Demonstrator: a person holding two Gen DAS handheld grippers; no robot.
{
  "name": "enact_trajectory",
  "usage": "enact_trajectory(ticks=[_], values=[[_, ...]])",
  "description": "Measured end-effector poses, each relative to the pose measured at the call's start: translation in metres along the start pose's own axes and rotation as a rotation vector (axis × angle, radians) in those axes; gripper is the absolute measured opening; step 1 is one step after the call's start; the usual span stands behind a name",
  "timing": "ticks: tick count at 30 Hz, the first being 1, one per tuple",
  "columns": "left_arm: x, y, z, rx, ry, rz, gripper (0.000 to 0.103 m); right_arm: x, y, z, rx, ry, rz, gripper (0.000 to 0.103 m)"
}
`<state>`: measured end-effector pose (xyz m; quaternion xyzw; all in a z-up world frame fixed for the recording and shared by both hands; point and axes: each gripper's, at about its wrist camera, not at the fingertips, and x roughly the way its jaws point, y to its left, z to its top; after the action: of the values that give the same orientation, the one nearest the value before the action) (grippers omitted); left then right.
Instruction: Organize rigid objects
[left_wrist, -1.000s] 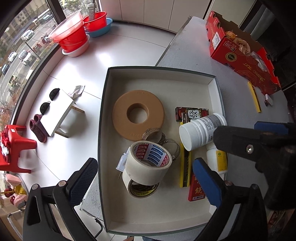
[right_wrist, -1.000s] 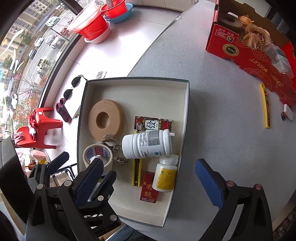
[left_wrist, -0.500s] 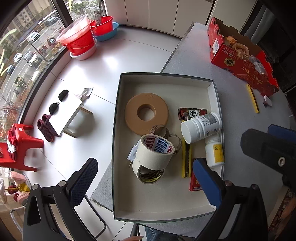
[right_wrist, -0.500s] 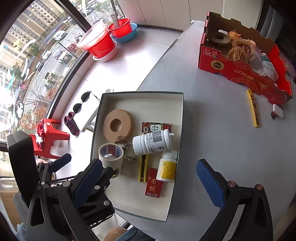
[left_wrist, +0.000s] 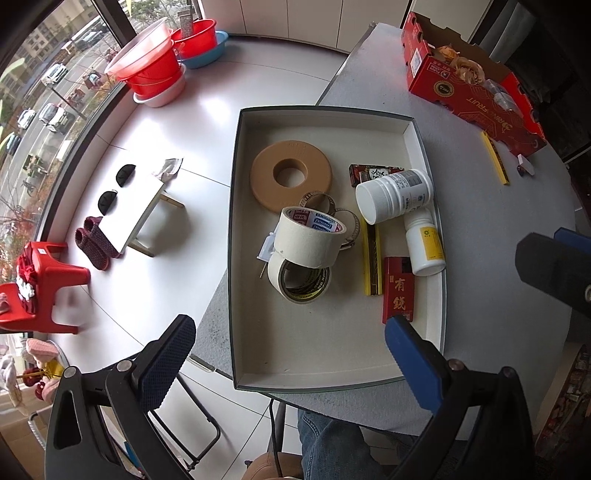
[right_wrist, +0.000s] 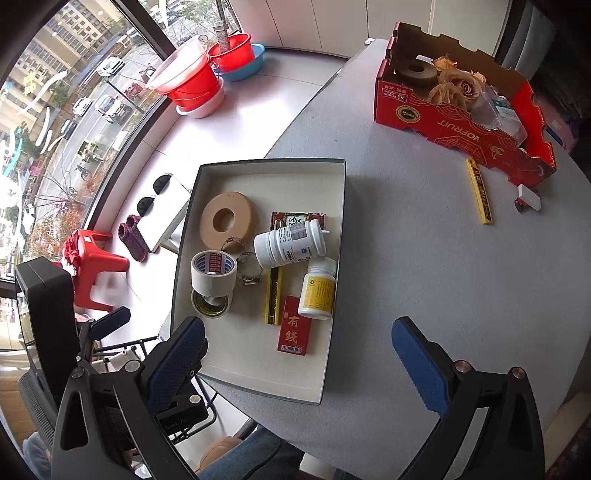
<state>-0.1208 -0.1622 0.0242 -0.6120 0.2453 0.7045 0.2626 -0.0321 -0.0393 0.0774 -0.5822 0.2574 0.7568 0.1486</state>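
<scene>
The left gripper (left_wrist: 288, 354) hangs above the tray's near end with its blue ridged pads (left_wrist: 168, 365) spread wide and nothing between them. Below it, the shallow rectangular tray (left_wrist: 332, 354), pale inside with a dark rim, sits on a grey, finely speckled table (right_wrist: 424, 258), its left edge overhanging. At the tray's left lie a flat tan foam-like ring (left_wrist: 291, 174) and, nearer, a roll of cream tape (left_wrist: 309, 236) leaning on a second tape roll (left_wrist: 300, 278), with thin metal hose clamps (left_wrist: 345, 221) beside them. Further right come a narrow yellow strip (left_wrist: 372, 258), a red card box (left_wrist: 399, 291), a big white plastic bottle (left_wrist: 395, 195) on its side and a smaller yellow-labelled bottle (left_wrist: 424, 242) touching the tray wall. The right gripper (right_wrist: 299, 369) is likewise wide and empty, held over the tray's near right corner. Far right on the table stand a red cardboard carton (right_wrist: 454, 122) and another yellow strip (right_wrist: 479, 195).
</scene>
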Motion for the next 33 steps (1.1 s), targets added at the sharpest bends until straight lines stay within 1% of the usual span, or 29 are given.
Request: enact_trajectory(ticks=[3, 7, 18, 23, 33], values=[[-0.001, -0.001, -0.002, 0.004, 0.004, 0.006, 0.103, -0.003, -0.002, -0.004, 0.003, -0.005, -0.002, 0.102], [-0.005, -0.002, 0.0, 0.006, -0.003, 0.016, 0.103, -0.005, -0.001, -0.005, -0.013, -0.009, -0.026, 0.102], [-0.008, -0.007, 0.001, 0.025, -0.004, 0.029, 0.102, -0.009, 0.012, -0.006, -0.104, -0.027, -0.052, 0.102], [-0.007, -0.005, -0.003, 0.027, -0.002, 0.039, 0.103, -0.005, 0.016, -0.008, -0.122, -0.016, -0.059, 0.102], [-0.006, -0.001, -0.007, 0.019, 0.005, 0.03, 0.102, 0.0, 0.019, -0.01, -0.134, 0.003, -0.073, 0.102]])
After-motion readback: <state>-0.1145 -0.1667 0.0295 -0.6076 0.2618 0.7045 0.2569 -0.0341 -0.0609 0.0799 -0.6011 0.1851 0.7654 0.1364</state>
